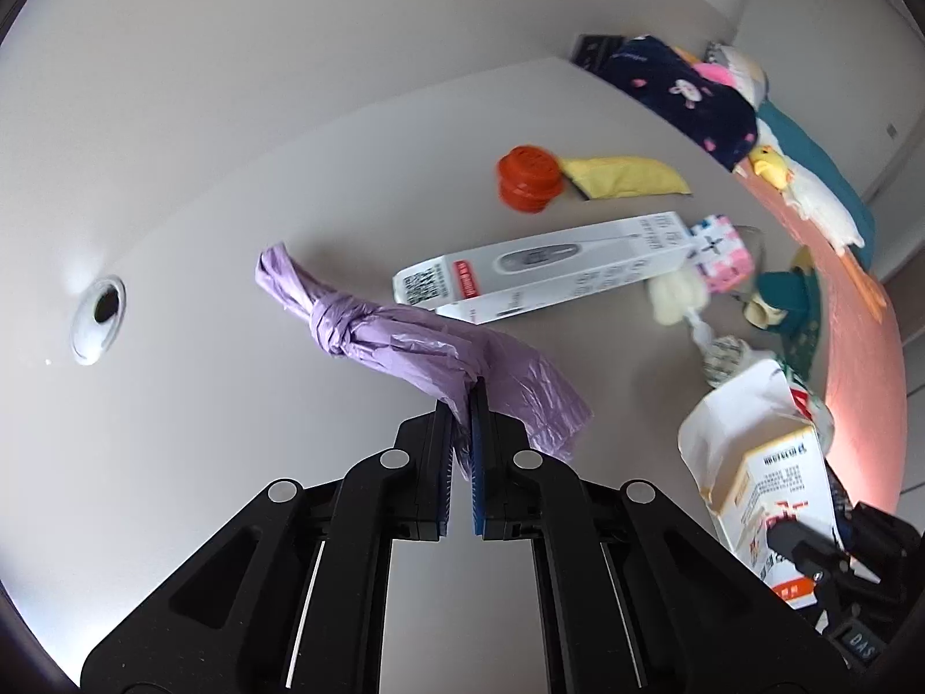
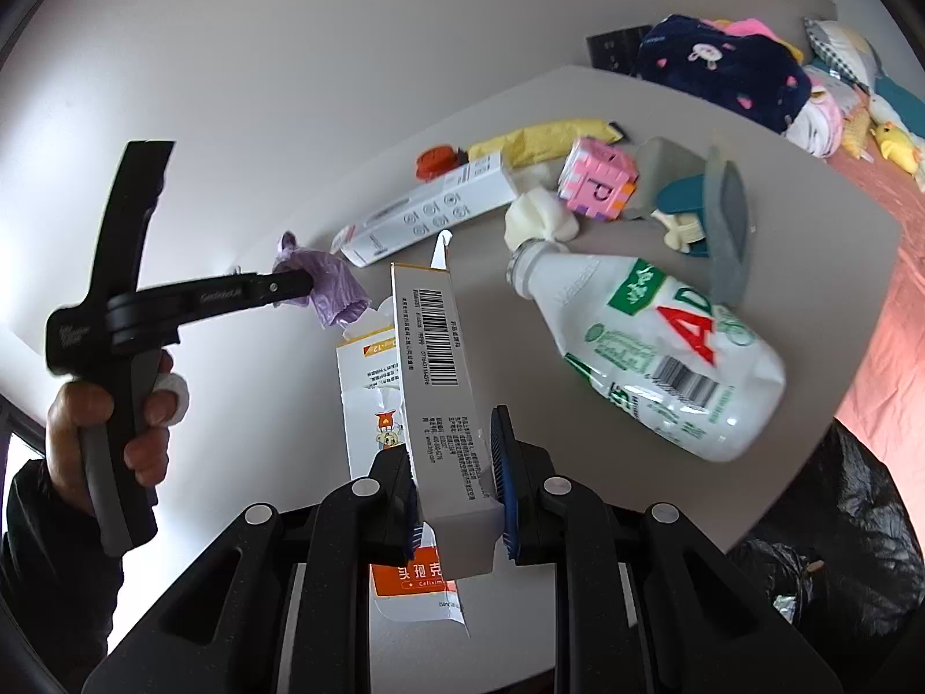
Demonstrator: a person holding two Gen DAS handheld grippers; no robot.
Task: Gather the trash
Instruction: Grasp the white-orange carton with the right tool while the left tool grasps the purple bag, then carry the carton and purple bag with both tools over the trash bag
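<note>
A knotted purple plastic bag [image 1: 376, 335] hangs just above the white table [image 1: 231, 405], with my left gripper [image 1: 461, 399] shut on its loose end. The right wrist view shows the same left gripper [image 2: 312, 284] from the side, holding the purple bag [image 2: 338, 289], with a hand [image 2: 104, 422] on its handle. My right gripper [image 2: 452, 434] is shut on a torn white-and-orange medicine box [image 2: 433, 358], held clear of the table. An uncapped white plastic bottle [image 2: 647, 347] lies on its side to the right of the box.
On the table lie a long white carton [image 1: 549, 266], a red cap [image 1: 529, 176], a yellow cloth [image 1: 624, 176], a pink cube [image 2: 595, 179] and a grey-lidded container [image 2: 722, 214]. A black rubbish bag [image 2: 838, 549] sits off the near right corner. A cable hole [image 1: 98, 312] is at left.
</note>
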